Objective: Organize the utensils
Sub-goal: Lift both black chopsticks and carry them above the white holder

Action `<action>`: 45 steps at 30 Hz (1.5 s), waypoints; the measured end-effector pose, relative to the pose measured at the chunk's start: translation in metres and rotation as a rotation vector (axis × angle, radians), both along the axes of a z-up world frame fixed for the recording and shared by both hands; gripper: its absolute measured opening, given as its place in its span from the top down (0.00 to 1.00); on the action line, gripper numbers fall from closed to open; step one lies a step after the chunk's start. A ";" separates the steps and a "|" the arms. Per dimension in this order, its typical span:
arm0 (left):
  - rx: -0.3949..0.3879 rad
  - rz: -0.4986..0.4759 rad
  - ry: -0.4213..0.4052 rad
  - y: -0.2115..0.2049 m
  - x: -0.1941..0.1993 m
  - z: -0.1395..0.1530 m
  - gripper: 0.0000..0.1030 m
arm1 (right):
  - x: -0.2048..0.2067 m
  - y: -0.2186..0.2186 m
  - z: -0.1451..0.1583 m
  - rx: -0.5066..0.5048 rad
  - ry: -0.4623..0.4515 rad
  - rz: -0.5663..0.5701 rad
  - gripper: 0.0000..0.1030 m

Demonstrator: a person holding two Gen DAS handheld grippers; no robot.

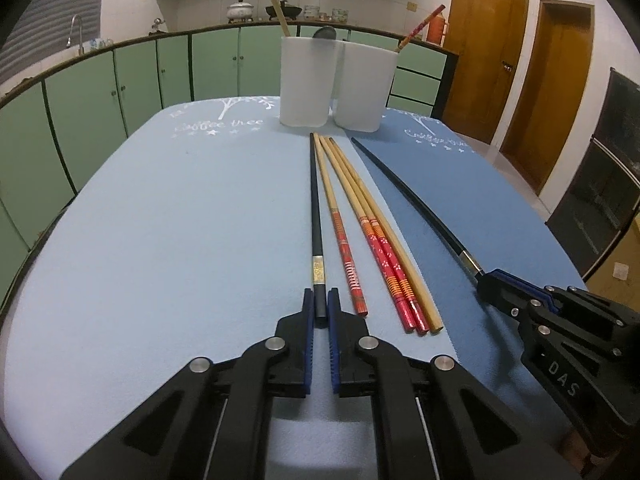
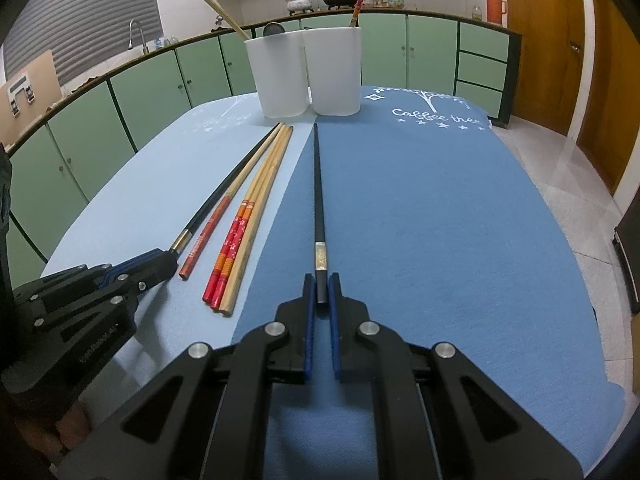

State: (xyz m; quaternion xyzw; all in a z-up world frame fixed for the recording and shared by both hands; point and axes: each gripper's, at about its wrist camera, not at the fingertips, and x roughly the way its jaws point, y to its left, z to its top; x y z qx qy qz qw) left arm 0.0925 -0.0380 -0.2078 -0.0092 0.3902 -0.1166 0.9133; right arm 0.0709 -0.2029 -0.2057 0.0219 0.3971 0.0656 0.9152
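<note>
Two white holders point(image 1: 330, 84) stand at twelve o'clock; four wooden chopsticks point(image 1: 372, 232) lie between the grippers. Left gripper point(image 1: 321, 312) and right gripper point(image 2: 322, 292) each clamp one black chopstick point(image 1: 315, 208) point(image 2: 319, 200).

You see two black chopsticks point(image 1: 315, 216) point(image 2: 318, 204) lying flat, pointing at the two white cups point(image 1: 306, 80). Between them lie four wooden chopsticks point(image 1: 360, 220), three with red ends.
</note>
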 end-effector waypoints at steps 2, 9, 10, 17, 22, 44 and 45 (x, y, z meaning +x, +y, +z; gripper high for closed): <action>-0.007 0.003 -0.020 0.002 -0.002 0.007 0.94 | 0.000 -0.001 0.003 -0.003 -0.004 0.002 0.94; -0.012 0.008 -0.124 0.013 -0.007 0.050 0.94 | 0.001 -0.008 0.029 -0.002 -0.058 0.006 0.94; -0.017 0.007 -0.138 0.014 -0.007 0.056 0.94 | 0.001 -0.009 0.033 0.000 -0.065 0.007 0.94; -0.030 0.001 -0.235 0.016 -0.005 0.099 0.94 | 0.006 -0.018 0.080 0.007 -0.154 0.024 0.94; -0.042 -0.006 -0.300 0.015 0.003 0.125 0.94 | 0.014 -0.023 0.112 0.025 -0.202 0.034 0.94; -0.047 -0.062 -0.361 0.014 0.055 0.184 0.94 | 0.084 -0.031 0.201 0.077 -0.180 0.145 0.95; -0.047 -0.063 -0.362 0.014 0.056 0.185 0.94 | 0.085 -0.030 0.203 0.076 -0.182 0.153 0.95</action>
